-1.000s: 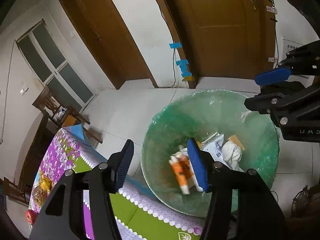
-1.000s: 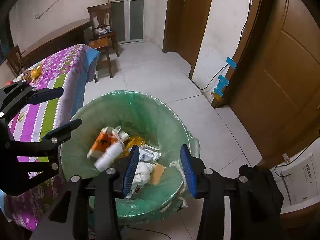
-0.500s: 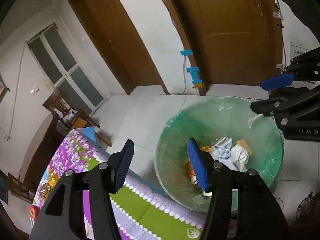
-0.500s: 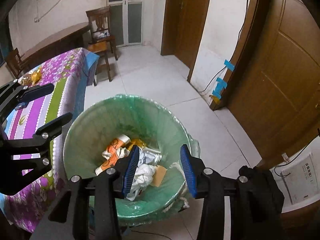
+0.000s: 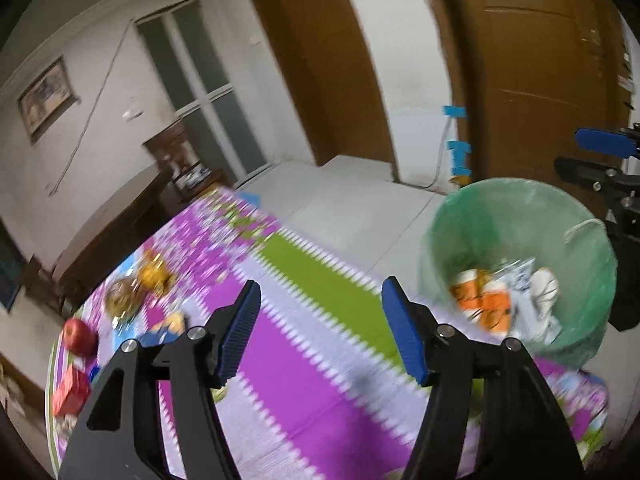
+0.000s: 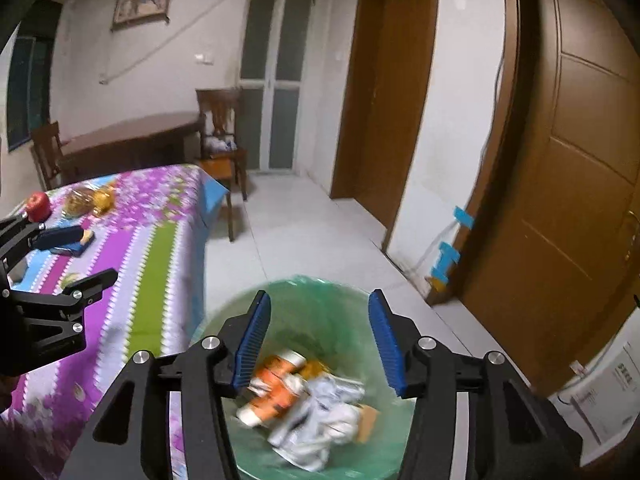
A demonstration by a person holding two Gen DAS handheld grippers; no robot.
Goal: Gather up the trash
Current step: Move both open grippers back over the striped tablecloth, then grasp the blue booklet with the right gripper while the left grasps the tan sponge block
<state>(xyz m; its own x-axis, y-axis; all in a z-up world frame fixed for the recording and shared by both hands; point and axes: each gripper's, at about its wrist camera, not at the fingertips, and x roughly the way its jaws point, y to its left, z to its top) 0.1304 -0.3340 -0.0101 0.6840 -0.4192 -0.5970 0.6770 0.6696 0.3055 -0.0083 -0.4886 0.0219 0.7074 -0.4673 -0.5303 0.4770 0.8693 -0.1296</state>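
left wrist view, blurry: left gripper (image 5: 320, 326) fingers apart over tablecloth (image 5: 304, 344); right gripper (image 6: 318, 338) likewise.

White walls (image 6: 208, 20); brown doors (image 6: 580, 160); tiled floor (image 6: 304, 232).

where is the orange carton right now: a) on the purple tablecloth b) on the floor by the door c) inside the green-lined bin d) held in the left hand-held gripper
c: the orange carton lies among white wrappers inside the green-lined bin, and both the left hand-held gripper and right hand-held gripper are open and empty.
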